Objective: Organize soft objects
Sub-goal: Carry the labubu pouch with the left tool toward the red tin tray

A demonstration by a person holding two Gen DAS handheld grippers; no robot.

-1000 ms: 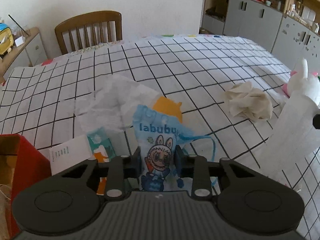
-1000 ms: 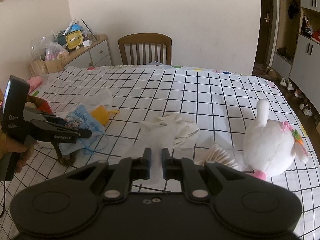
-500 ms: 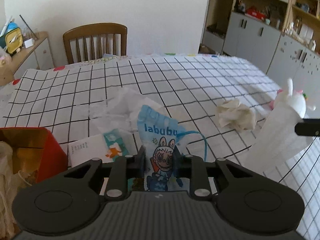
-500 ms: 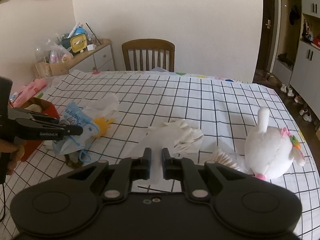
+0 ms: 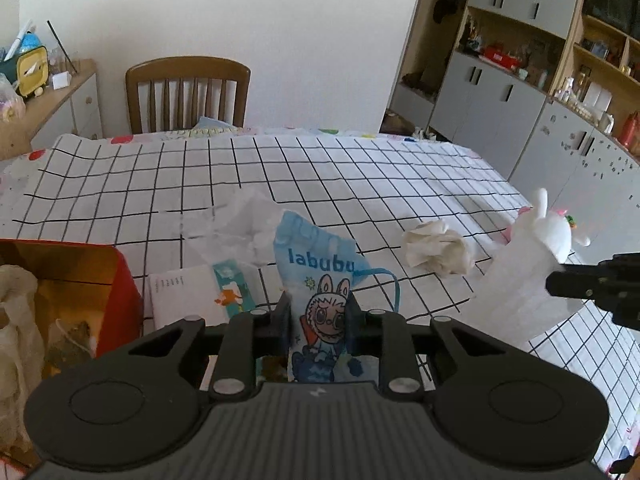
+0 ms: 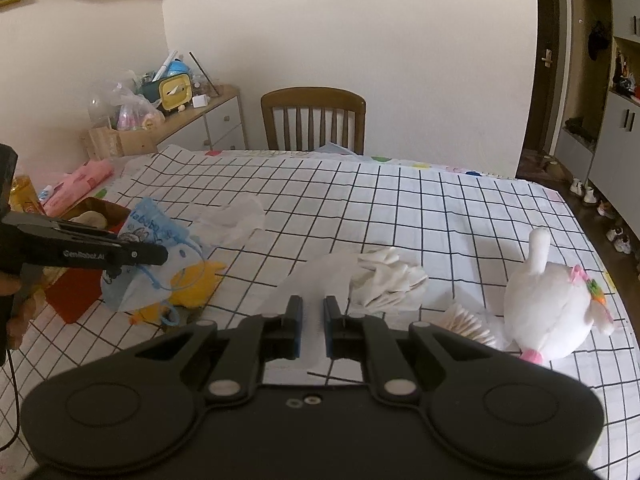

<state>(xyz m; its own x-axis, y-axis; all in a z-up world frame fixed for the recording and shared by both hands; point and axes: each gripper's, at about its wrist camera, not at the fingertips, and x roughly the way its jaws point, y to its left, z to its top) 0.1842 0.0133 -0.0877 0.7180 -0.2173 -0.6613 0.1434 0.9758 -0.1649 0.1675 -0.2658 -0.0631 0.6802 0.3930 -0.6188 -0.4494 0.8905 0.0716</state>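
The left gripper (image 5: 318, 316) is clamped on a blue drawstring pouch (image 5: 320, 280) printed with a cartoon figure. Its jaws have just been closing a little on the fabric, and the pads press both sides of the pouch's lower half. In the right wrist view the same pouch (image 6: 152, 248) hangs off the bench, its cord trailing over a yellow plush toy (image 6: 196, 284) that lies on the checked cloth. Just to the left of the pouch stands a red box (image 5: 100, 280) with its top open and some pale stuff already inside.

The right gripper (image 6: 312, 320) is nearly closed on a thin white sheet (image 6: 308, 284), apparently tissue or soft paper. The view down between the fingers is poor, so I judge rather than see that the pads are pinching it. The sheet rises from the bench beside a crumpled white cloth (image 6: 384, 280), with a white plush rabbit (image 6: 548, 308) further right.

The step in hand looks like the carry: the pouch is lifted and on its way to the red box. The next move calls for swinging the left gripper over the box opening, lowering until the limp fabric is inside the walls, then letting go. The dangling cord could snag the yellow toy, so some clearance is needed first.
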